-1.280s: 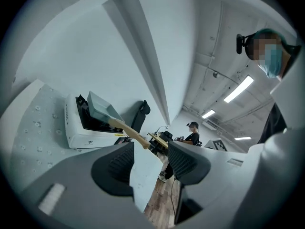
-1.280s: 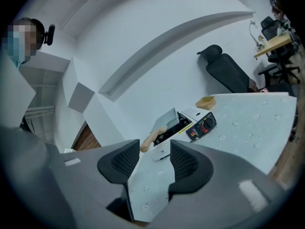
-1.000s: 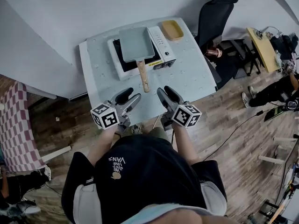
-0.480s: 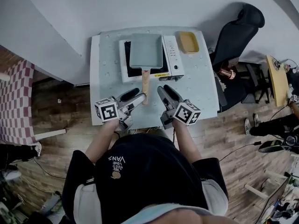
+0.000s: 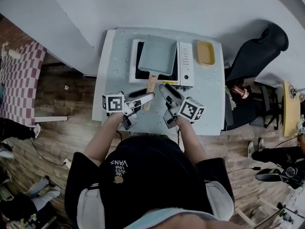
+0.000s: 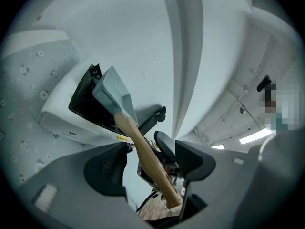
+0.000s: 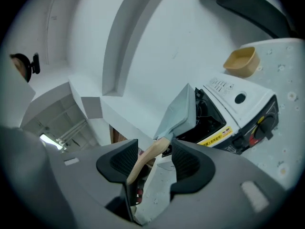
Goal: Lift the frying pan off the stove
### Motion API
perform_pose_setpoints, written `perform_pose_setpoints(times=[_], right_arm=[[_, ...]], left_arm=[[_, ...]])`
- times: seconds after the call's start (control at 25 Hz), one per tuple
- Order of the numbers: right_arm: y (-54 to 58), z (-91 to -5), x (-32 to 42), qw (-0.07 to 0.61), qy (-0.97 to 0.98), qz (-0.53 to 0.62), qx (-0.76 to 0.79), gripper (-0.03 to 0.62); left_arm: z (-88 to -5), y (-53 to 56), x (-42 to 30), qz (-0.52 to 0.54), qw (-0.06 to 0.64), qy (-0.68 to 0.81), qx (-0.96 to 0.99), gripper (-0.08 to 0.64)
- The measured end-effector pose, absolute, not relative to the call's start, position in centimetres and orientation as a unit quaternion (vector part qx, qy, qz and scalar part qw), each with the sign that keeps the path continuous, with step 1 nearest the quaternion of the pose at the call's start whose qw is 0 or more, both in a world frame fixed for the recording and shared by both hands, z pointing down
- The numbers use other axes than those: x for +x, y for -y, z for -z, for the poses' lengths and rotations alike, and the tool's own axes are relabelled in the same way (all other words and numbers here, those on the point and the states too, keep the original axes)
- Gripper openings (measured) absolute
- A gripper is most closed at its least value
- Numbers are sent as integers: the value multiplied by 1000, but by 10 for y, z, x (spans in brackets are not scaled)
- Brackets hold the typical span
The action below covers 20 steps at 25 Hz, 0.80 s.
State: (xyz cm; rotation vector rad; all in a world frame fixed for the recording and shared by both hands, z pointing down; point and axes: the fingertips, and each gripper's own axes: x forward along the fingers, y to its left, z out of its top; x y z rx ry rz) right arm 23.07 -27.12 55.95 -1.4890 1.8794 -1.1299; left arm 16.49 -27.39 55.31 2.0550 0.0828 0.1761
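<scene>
step: pre-grasp
left gripper (image 6: 148, 162): wide open round handle (image 6: 127, 128)
right gripper (image 7: 153, 161): opening, empty, beside handle
next: clamp, lift pan (image 5: 157, 55)

bare tabletop (image 5: 116, 66) beside pan handle (image 5: 151, 82)

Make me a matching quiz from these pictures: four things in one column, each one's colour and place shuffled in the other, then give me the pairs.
Things:
1. frying pan
2. pan handle
3. small tray
4. office chair

Colour and place:
A. black, standing beside the table
B. wooden, pointing toward the person
C. grey-green, sitting on the stove
D. yellow, on the table to the right of the stove

Pairs: 1-C, 2-B, 3-D, 4-A
</scene>
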Motion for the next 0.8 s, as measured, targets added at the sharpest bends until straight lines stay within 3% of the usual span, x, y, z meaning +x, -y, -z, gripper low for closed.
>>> perform_pose_setpoints(times=[0.4, 0.72, 0.8], right_arm=[[303, -574, 217, 299, -664, 504, -464, 236], [309, -601, 221, 273, -620, 570, -465, 250], [315, -600, 218, 285, -625, 574, -446, 250]], left_arm=[[-560, 272, 171, -94, 520, -43, 848, 294], [-566, 264, 179, -112, 535, -55, 836, 288], [-567, 261, 179, -116, 541, -64, 830, 249]])
